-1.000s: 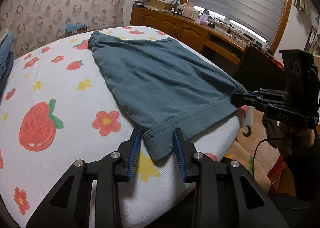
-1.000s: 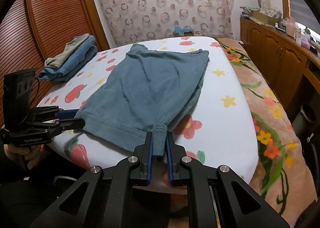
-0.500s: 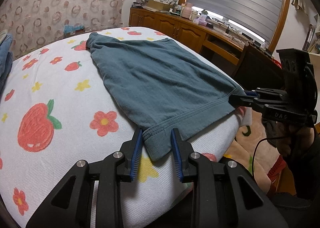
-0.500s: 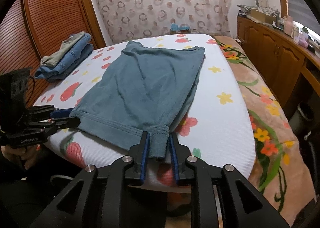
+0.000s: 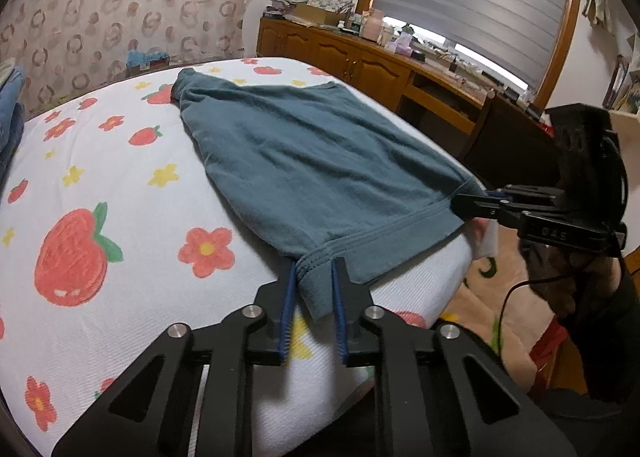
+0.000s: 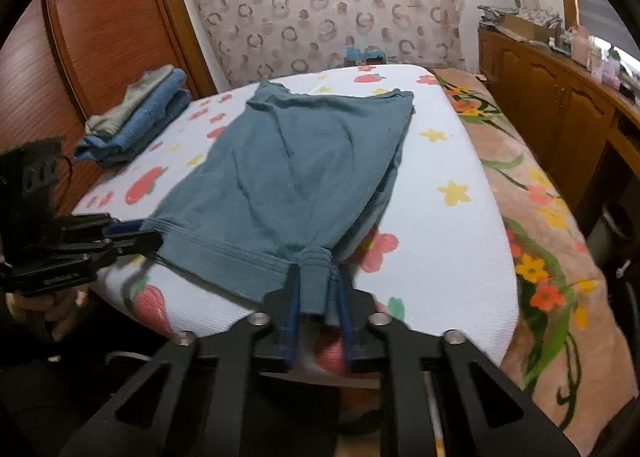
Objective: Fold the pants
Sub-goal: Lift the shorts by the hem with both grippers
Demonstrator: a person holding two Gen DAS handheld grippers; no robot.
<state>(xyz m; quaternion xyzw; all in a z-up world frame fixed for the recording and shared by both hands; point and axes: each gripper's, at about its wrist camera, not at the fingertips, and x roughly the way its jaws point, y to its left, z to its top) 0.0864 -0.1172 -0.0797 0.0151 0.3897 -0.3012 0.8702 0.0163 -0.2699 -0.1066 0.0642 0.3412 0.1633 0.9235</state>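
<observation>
The teal-blue knit cotton pants (image 5: 320, 173) lie spread on the strawberry-and-flower printed bed (image 5: 100, 185), waistband corners nearest. The left tool (image 5: 314, 289) and right tool (image 6: 318, 289) each straddle a corner, jaws apart, not gripping. Judged best: pinch both corners squarely before lifting evenly forward.

Teal pants (image 5: 320, 177) lie flat on the bed — waistband nearest.

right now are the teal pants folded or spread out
Spread flat: the teal pants lie full length on the bed, both tongs at the near hem corners.
</observation>
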